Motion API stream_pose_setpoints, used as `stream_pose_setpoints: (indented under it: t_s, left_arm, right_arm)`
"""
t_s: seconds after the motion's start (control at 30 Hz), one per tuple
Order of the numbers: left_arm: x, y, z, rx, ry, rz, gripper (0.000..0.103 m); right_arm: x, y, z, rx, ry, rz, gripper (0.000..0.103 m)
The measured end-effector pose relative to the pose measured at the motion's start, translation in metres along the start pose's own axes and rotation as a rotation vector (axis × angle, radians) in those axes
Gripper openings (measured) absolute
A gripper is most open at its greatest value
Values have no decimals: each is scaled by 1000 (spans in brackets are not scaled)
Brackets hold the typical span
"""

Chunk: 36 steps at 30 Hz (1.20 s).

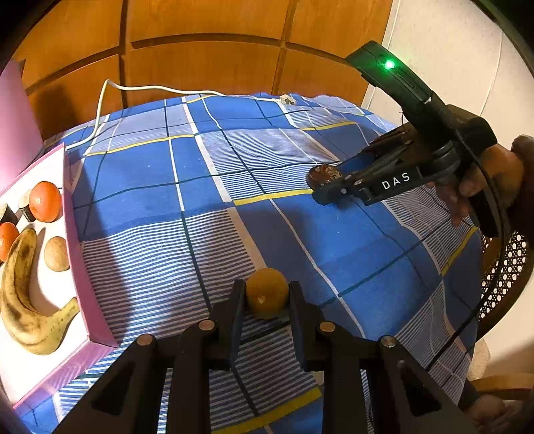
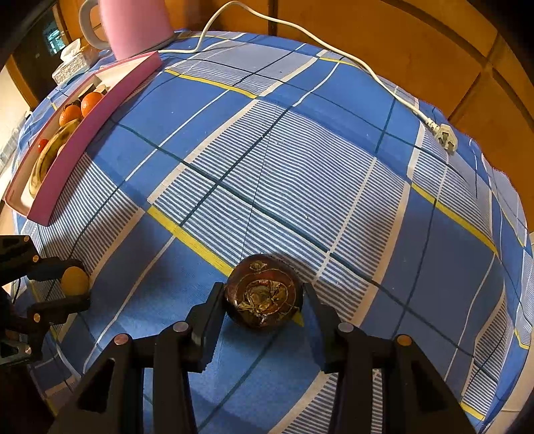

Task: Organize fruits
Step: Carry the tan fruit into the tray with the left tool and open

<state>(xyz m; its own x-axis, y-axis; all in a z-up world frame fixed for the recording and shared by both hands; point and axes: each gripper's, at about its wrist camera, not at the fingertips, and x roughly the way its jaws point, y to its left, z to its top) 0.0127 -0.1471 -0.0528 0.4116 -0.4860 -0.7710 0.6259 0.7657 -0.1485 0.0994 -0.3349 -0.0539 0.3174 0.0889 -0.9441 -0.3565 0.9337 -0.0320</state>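
My left gripper (image 1: 267, 289) is shut on a small yellow-orange fruit (image 1: 267, 295) that sits low over the blue checked cloth (image 1: 187, 187). To its right, my right gripper (image 2: 263, 291) has both pads against a dark brown round fruit (image 2: 263, 295) that rests on the cloth. In the left wrist view this gripper (image 1: 328, 187) and the dark fruit (image 1: 323, 174) show at mid right. A pink tray (image 1: 76, 247) at the left holds a spotted banana (image 1: 20, 293), oranges (image 1: 45, 202) and a tan round fruit (image 1: 56, 253).
A white cable with a plug (image 2: 445, 135) trails along the far side of the table. A pink kettle (image 2: 133, 23) and a tissue box (image 2: 71, 65) stand behind the tray. A wicker chair (image 1: 504, 267) is at the right edge. Wooden panels back the table.
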Motion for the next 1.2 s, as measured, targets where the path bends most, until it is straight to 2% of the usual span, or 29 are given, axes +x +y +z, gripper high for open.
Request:
stream_pose_setpoints:
  t_s: [0.23,0.4,0.53,0.63,0.73,0.93,1.1,1.2]
  left_arm:
    - [-7,-1,1,-8,-3,-20,25]
    - [-31,0,7,-17,-57,-48,25]
    - [-64,20,14,-87,-129,-47,25]
    - [-86,45,17,-162,-167,-10,25]
    - [-107,82,8,-253,-191,70,25]
    - [-125,138,-23,-396,-186,195,25]
    - [-129,158,-37,-460,-178,239,25]
    - [-128,158,-36,-456,-182,249,25]
  right_arm:
    - [2,-2,1,6,4,1,45]
    - [3,2,2,-23,-1,-23,45]
    - [3,9,-1,-40,-8,-37,45]
    - [3,12,-1,-48,-12,-45,45]
    - [2,14,-2,-51,-14,-49,45]
    - [0,25,-7,-57,-19,-61,45]
    - [2,25,-8,-58,-21,-61,45]
    - [-3,23,-8,-57,-21,-60,45]
